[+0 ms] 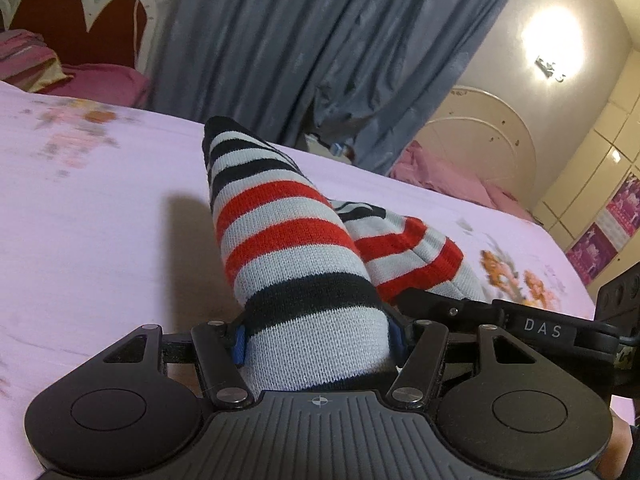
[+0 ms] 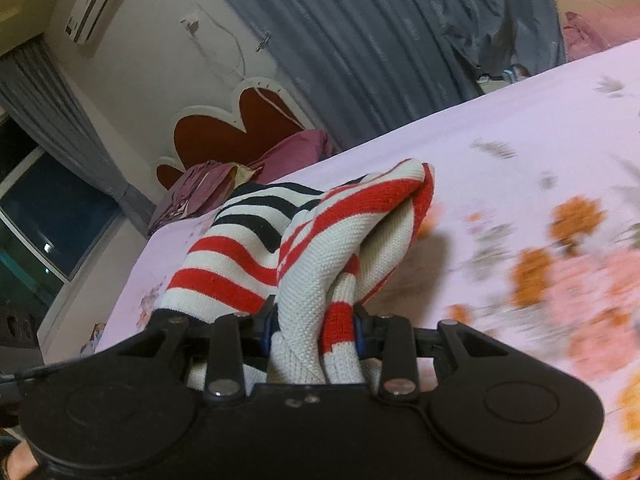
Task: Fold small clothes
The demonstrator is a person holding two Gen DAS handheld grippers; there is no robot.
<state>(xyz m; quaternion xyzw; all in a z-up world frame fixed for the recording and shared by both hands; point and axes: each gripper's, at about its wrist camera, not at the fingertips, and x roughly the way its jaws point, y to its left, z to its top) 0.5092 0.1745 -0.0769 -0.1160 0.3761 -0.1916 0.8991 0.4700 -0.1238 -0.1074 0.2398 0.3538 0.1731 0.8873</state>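
A small knitted garment with red, black and white stripes is held up over the pink bedsheet. My left gripper is shut on one bunched end of it, and the cloth hides the fingertips. My right gripper is shut on another bunched part of the same garment. The right gripper's black body shows just to the right in the left wrist view, close beside the left one.
The bedsheet has orange and pink flower prints. Pink pillows lie by the red heart-shaped headboard. Grey-blue curtains hang behind the bed. A pink cloth pile lies at the far edge.
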